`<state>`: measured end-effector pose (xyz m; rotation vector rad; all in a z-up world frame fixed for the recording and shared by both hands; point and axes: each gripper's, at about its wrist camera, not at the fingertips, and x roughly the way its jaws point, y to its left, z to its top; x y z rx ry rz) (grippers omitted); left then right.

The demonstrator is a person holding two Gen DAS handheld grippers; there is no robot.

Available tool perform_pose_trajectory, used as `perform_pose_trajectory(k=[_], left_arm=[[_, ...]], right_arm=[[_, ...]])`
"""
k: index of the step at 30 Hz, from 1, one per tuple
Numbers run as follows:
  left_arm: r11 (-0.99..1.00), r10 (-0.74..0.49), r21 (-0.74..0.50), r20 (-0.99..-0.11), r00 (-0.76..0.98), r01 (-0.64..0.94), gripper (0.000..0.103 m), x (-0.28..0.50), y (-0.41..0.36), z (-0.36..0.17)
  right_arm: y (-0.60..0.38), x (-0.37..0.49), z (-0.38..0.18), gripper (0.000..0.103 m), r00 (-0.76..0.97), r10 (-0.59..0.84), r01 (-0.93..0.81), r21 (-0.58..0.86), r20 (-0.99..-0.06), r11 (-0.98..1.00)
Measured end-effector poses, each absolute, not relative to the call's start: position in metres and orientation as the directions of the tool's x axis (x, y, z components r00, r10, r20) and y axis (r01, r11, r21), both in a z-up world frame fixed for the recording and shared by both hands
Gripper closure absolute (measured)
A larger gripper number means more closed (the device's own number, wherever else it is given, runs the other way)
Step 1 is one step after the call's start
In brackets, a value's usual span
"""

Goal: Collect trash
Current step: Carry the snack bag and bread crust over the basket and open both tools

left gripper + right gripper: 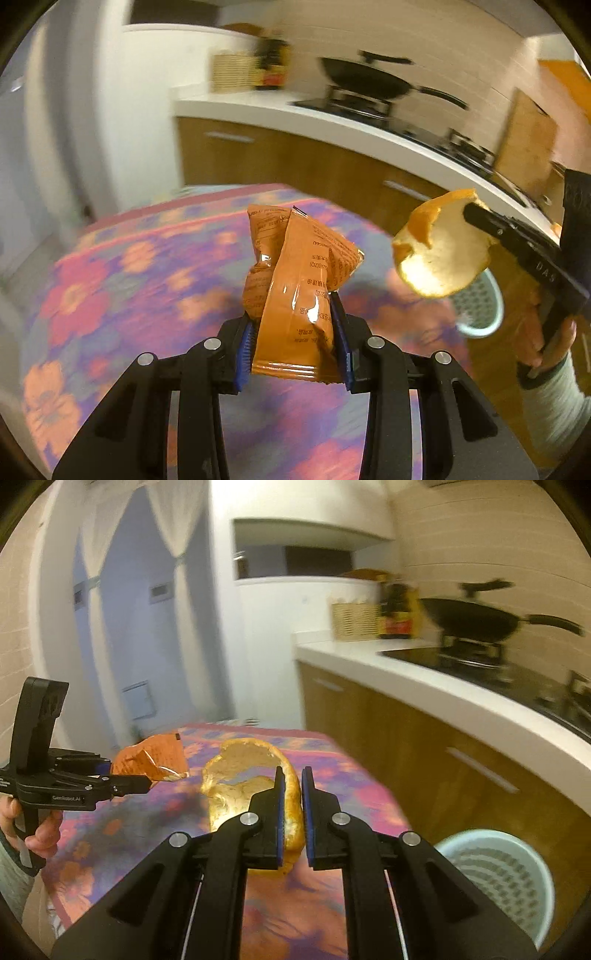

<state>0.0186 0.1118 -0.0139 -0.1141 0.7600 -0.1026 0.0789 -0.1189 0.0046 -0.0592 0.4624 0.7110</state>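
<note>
Trash in both grips: the left gripper (295, 332) has its jaws clenched on a crinkled orange foil snack wrapper (295, 280) above the floral-clothed bench (110, 295), while the right gripper (292, 805) pinches a curled orange peel (251, 775). Ahead sits the pale blue perforated plastic basket (509, 878); each piece should probably be carried squarely over its rim before release.

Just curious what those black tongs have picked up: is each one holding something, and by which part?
Left hand-held gripper: orange snack wrapper, by its lower end. Right hand-held gripper: orange peel, by its edge.
</note>
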Motion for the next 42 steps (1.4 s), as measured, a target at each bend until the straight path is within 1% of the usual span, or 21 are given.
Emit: perform_pose_trajectory(k=[6,9,13,17,22,25,27,29,30,32,33,37,42], left_arm=[[0.973,-0.228,-0.142,-0.686,0.691,0.179,0.068,0.071,0.028,-0.014],[0.959,-0.283,-0.18,-0.679,0.677,0.22,0.068,0.095,-0.002,-0.02],[0.94,-0.34,-0.235,-0.685,0.644,0.247,0.067,0.122,-0.031,-0.031],[0.923,-0.382,-0.258,-0.693,0.611,0.285,0.067,0.139,-0.063,-0.045],[0.914,-0.389,-0.223,-0.715,0.581,0.338,0.066,0.15,-0.105,-0.055],[0.91,-0.392,-0.213,-0.725,0.566,0.356,0.061,0.157,-0.12,-0.061],[0.913,-0.38,-0.198,-0.731,0.567,0.356,0.045,0.161,-0.129,-0.067],[0.918,-0.369,-0.188,-0.73,0.575,0.35,0.04,0.162,-0.133,-0.071],[0.917,-0.372,-0.193,-0.731,0.572,0.35,0.04,0.164,-0.134,-0.073],[0.917,-0.375,-0.205,-0.734,0.566,0.342,0.04,0.165,-0.133,-0.078],[0.919,-0.373,-0.207,-0.733,0.568,0.337,0.04,0.164,-0.131,-0.079],[0.929,-0.353,-0.192,-0.712,0.607,0.315,0.038,0.157,-0.119,-0.075],[0.947,-0.316,-0.163,-0.637,0.702,0.279,0.027,0.135,-0.099,-0.056]], right_arm=[[-0.201,0.092,-0.002,0.097,0.762,0.478,-0.478,0.118,-0.436,0.87],[-0.247,0.103,-0.01,0.097,0.791,0.401,-0.379,0.145,-0.462,0.914],[-0.285,0.111,-0.025,0.097,0.8,0.316,-0.281,0.147,-0.51,0.948],[-0.305,0.119,-0.04,0.097,0.791,0.257,-0.207,0.152,-0.555,0.967],[-0.315,0.124,-0.054,0.097,0.78,0.197,-0.152,0.126,-0.594,0.98],[-0.317,0.128,-0.061,0.096,0.763,0.177,-0.131,0.12,-0.621,0.984],[-0.318,0.13,-0.068,0.095,0.743,0.175,-0.123,0.126,-0.645,0.984],[-0.318,0.132,-0.072,0.088,0.723,0.184,-0.12,0.141,-0.666,0.983],[-0.319,0.133,-0.074,0.086,0.716,0.193,-0.12,0.154,-0.67,0.981],[-0.323,0.131,-0.073,0.067,0.718,0.201,-0.114,0.172,-0.666,0.978],[-0.325,0.129,-0.072,0.064,0.724,0.198,-0.11,0.173,-0.661,0.979],[-0.326,0.123,-0.064,0.064,0.739,0.192,-0.105,0.171,-0.645,0.98],[-0.32,0.11,-0.046,0.063,0.772,0.189,-0.112,0.163,-0.606,0.98]])
